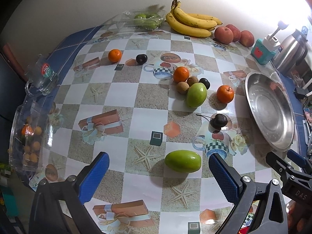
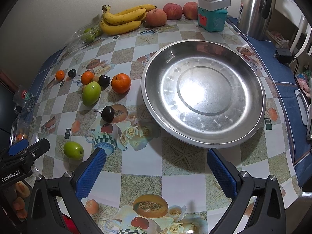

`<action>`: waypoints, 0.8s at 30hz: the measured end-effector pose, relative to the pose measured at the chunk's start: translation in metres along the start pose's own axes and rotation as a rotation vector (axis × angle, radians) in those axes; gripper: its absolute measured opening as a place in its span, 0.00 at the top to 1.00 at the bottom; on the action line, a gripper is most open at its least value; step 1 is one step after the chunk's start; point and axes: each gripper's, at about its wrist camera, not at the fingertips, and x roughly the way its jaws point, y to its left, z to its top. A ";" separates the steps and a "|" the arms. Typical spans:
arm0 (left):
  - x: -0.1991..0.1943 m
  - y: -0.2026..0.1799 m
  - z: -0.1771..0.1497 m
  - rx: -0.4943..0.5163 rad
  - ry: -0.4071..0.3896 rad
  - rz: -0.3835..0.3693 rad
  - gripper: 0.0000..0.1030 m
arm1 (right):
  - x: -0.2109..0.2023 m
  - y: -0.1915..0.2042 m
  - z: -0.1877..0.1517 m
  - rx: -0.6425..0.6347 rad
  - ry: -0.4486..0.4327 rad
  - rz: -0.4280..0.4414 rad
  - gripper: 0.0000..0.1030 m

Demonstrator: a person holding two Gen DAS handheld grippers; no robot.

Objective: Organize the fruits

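A green oval fruit (image 1: 183, 161) lies just ahead of my open left gripper (image 1: 159, 167), nearer its right finger. Beyond it sit a dark cherry (image 1: 218, 120), a second green fruit (image 1: 196, 95), three mandarins (image 1: 225, 94), two brown longans (image 1: 183, 87) and more dark cherries (image 1: 141, 58). The steel basin (image 2: 202, 91) stands empty straight ahead of my open right gripper (image 2: 156, 163), whose fingers hold nothing. In the right wrist view the near green fruit (image 2: 73, 150) lies left, beside the left gripper's tip (image 2: 18, 147).
Bananas (image 1: 192, 22), three apples (image 1: 224, 34) and a clear box of green fruit (image 1: 145, 20) line the back wall. A glass mug (image 1: 42, 76) and a clear tub of small orange fruit (image 1: 27, 136) stand at the left edge. A teal box (image 2: 211, 18) and steel thermos (image 2: 253, 7) stand back right.
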 end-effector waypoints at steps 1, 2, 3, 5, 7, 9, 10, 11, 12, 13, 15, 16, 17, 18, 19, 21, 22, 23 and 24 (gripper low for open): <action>0.000 0.000 0.000 0.000 -0.001 0.004 0.00 | 0.000 0.000 0.000 0.000 0.000 0.000 0.00; -0.001 0.001 0.000 0.000 -0.003 0.004 0.00 | 0.000 0.000 0.000 0.000 0.000 -0.001 0.00; -0.001 0.001 0.001 -0.002 -0.004 0.003 0.00 | 0.000 0.000 0.000 0.000 -0.001 -0.001 0.00; -0.002 0.003 0.001 -0.006 -0.006 0.004 0.00 | 0.000 0.000 0.000 -0.001 -0.002 -0.003 0.00; -0.003 0.004 0.001 -0.006 -0.010 0.006 0.00 | -0.001 0.000 0.000 -0.002 -0.002 -0.003 0.00; -0.003 0.005 0.002 -0.005 -0.014 0.008 0.00 | 0.000 0.000 0.000 0.000 -0.001 -0.003 0.00; -0.004 0.005 0.002 -0.004 -0.017 0.008 0.00 | 0.000 0.000 0.000 0.001 0.000 -0.002 0.00; -0.004 0.006 0.003 -0.004 -0.020 0.010 0.00 | 0.000 0.000 -0.001 0.001 0.002 -0.001 0.00; -0.005 0.006 0.003 -0.004 -0.025 0.010 0.00 | 0.000 0.000 -0.001 0.002 0.004 0.000 0.00; -0.006 0.007 0.004 -0.005 -0.030 0.009 0.00 | 0.000 0.000 -0.001 0.003 0.005 0.001 0.00; -0.008 0.009 0.005 -0.012 -0.042 -0.001 0.00 | 0.001 0.000 -0.001 0.004 0.009 0.006 0.00; -0.009 0.010 0.006 -0.015 -0.047 -0.007 0.00 | 0.002 0.000 -0.001 0.005 0.014 0.010 0.00; -0.010 0.011 0.006 -0.019 -0.055 -0.015 0.00 | 0.003 0.000 -0.001 0.006 0.019 0.013 0.00; -0.011 0.013 0.007 -0.023 -0.066 -0.022 0.00 | 0.003 0.000 -0.001 0.006 0.023 0.017 0.00; -0.012 0.014 0.008 -0.027 -0.075 -0.027 0.00 | 0.005 0.000 0.000 0.006 0.029 0.024 0.00; -0.014 0.016 0.010 -0.032 -0.093 -0.036 0.00 | 0.007 0.000 0.000 0.005 0.041 0.035 0.00; -0.016 0.017 0.011 -0.033 -0.102 -0.038 0.00 | 0.008 0.000 0.001 0.003 0.047 0.041 0.00; -0.016 0.018 0.012 -0.034 -0.109 -0.035 0.00 | 0.009 0.001 0.001 0.001 0.052 0.048 0.00; -0.017 0.019 0.013 -0.035 -0.115 -0.033 0.00 | 0.010 0.002 0.002 -0.003 0.054 0.054 0.00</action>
